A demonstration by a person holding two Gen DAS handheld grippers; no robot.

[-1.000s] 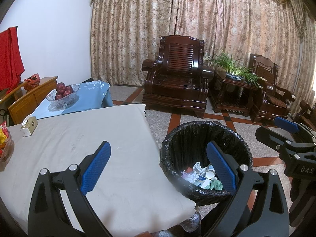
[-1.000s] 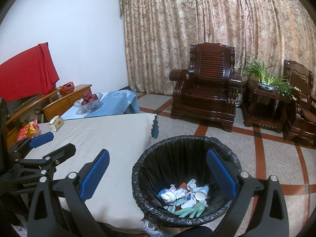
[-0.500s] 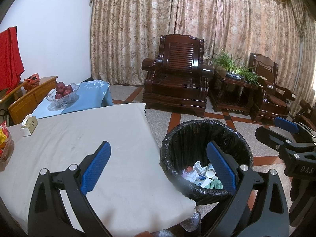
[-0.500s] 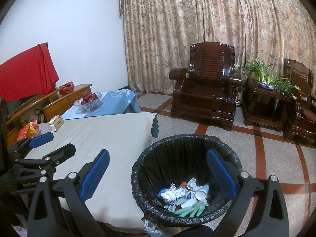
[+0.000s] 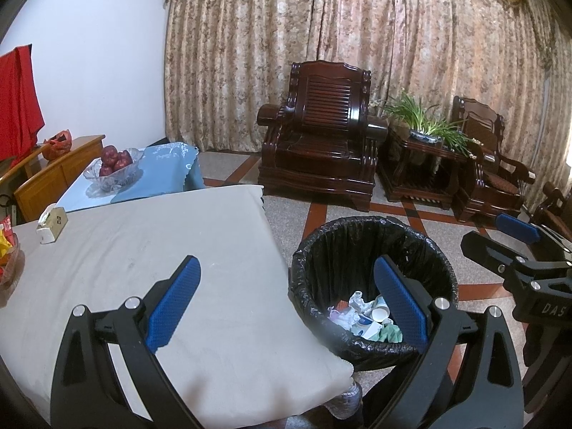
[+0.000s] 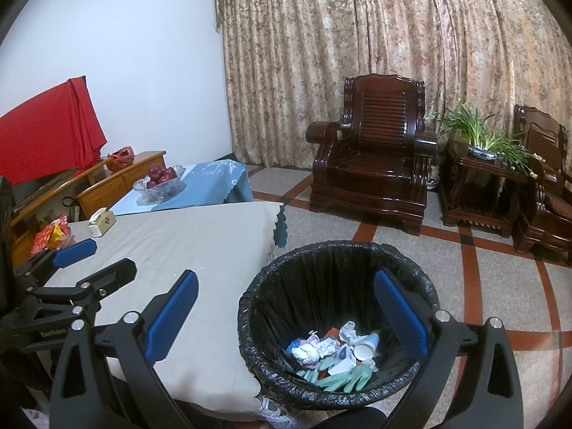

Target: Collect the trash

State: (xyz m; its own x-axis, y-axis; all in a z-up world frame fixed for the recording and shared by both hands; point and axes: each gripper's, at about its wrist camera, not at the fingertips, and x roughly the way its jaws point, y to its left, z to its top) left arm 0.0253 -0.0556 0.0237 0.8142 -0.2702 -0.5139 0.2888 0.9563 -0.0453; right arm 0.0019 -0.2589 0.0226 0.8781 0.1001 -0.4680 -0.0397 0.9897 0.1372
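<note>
A round bin lined with a black bag point(image 5: 371, 236) point(image 6: 332, 261) stands on the floor beside the table's corner. Inside it lies trash point(image 5: 364, 318) point(image 6: 332, 355): crumpled paper, a paper cup, wrappers and green gloves. My left gripper point(image 5: 286, 296) is open and holds nothing, hovering over the table edge and the bin. My right gripper point(image 6: 284, 307) is also open and holds nothing, above the bin's near rim. Each gripper shows at the side of the other's view.
The table under a beige cloth point(image 5: 143, 250) point(image 6: 186, 236) carries a tissue box point(image 5: 52, 222) point(image 6: 102, 222) and red snack packets point(image 6: 52, 237) at its far left. Behind stand a blue-covered table with a fruit bowl point(image 5: 112, 168), dark wooden armchairs point(image 5: 318, 150), a plant point(image 5: 425, 121).
Both views have drifted very slightly; the grippers stay open and nothing was picked up or dropped.
</note>
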